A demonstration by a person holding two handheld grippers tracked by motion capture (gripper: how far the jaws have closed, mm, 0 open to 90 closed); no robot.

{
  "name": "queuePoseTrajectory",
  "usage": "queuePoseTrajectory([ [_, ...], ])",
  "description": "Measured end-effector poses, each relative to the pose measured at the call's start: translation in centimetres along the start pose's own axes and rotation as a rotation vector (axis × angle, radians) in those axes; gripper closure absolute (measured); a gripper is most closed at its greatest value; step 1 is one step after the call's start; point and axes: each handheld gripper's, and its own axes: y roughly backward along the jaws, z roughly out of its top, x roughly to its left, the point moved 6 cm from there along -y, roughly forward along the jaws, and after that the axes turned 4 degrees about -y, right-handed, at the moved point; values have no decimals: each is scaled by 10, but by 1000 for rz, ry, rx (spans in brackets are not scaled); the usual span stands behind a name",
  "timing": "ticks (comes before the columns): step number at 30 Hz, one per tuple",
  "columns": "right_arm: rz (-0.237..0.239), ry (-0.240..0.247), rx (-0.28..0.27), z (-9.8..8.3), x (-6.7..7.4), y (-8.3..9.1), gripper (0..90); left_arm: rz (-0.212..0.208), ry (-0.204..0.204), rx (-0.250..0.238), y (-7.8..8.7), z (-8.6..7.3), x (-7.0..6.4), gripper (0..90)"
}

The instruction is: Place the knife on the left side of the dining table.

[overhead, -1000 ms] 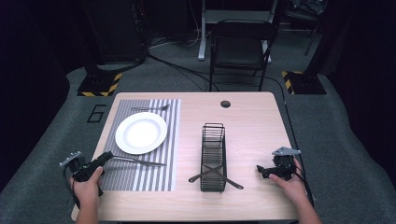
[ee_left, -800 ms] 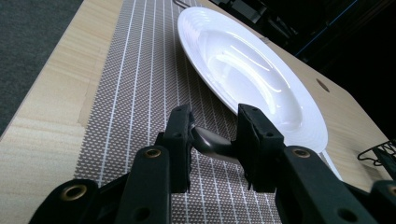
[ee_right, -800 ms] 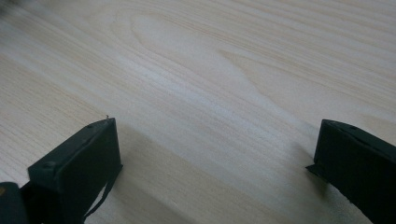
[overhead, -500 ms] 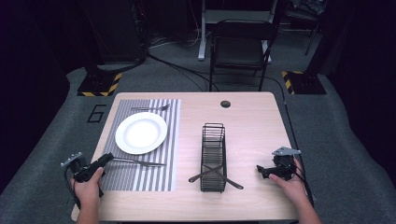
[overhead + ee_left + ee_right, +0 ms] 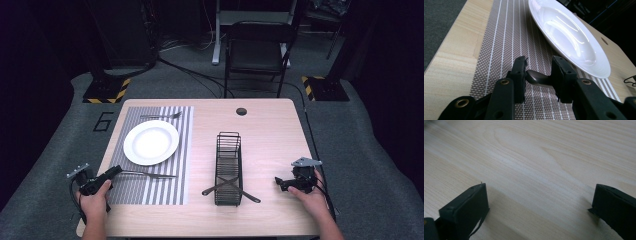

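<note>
We found left gripper [image 5: 537, 71] at desk's [image 5: 270, 130] near-left corner, jaws astride handle end of knife [image 5: 150, 174] lying on striped placemat's [image 5: 150, 190] near part, pads apparently touching handle; firm grip unclear. Plate [image 5: 151, 142] just beyond knife. Right gripper [image 5: 539, 207] near desk's right edge, jaws wide apart, nothing between.

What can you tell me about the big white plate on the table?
The plate is round, white and shiny, like glazed china, with a shallow dip in the middle and a wide rim. Nothing lies on it. It sits flat on the grey striped placemat at the left side of the wooden table. One fork lies beyond it and another in front of it; neither seems to touch it.
</note>
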Motion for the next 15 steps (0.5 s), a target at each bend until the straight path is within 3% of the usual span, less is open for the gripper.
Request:
queuePoseTrajectory([
  [4, -1, 0, 0, 0, 0, 0, 0, 25, 20, 21, -2, -2, 1, 645],
  [5, -1, 1, -1, 0, 0, 0, 0, 29, 1, 41, -1, -3, 2, 645],
  [15, 0, 0, 0, 0, 0, 0, 0, 61, -22, 58, -3, -5, 4, 653],
])
